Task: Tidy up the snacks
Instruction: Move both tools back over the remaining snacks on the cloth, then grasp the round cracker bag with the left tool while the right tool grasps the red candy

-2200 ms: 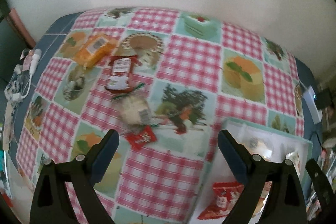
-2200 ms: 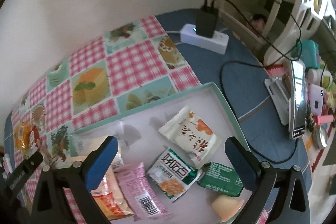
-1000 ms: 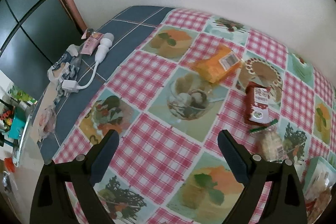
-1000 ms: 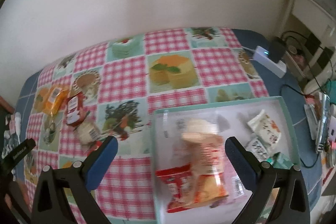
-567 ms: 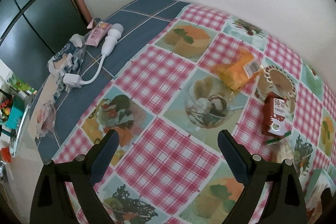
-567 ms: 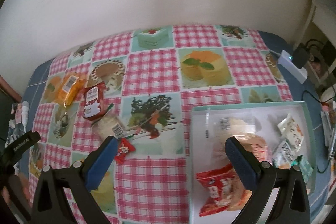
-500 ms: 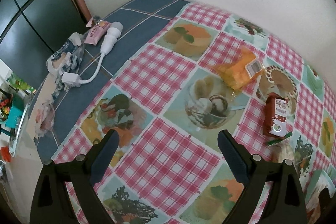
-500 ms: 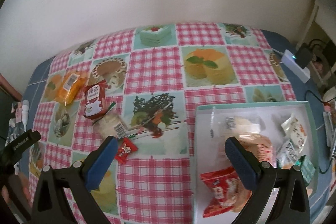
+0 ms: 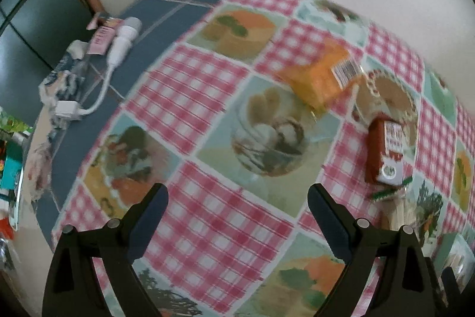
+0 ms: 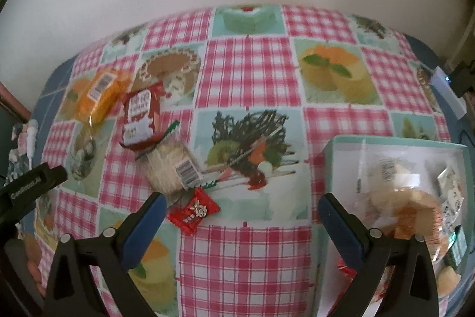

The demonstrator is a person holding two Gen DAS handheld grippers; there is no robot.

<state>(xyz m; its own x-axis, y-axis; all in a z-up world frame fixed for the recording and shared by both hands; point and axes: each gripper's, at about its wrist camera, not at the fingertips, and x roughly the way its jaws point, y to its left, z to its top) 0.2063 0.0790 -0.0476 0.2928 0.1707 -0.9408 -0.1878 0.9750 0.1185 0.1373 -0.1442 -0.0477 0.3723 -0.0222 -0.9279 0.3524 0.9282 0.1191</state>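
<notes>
**Right wrist view: my grippers lower toward loose snacks**

My right gripper (image 10: pixel 239 208) hangs released and empty over the checked tablecloth (image 10: pixel 246 73). Since a second ago it has swung left off the tray (image 10: pixel 397 140) of sorted snacks. A small red candy (image 10: pixel 193 210) lies just beside its left finger. Beyond, the noodle pack (image 10: pixel 172 165), red packet (image 10: pixel 142 115) and orange packet (image 10: pixel 99 94) trail diagonally up-left, their long axes following. My left gripper (image 9: pixel 237 199), also released, has come closer to the cloth.
</notes>
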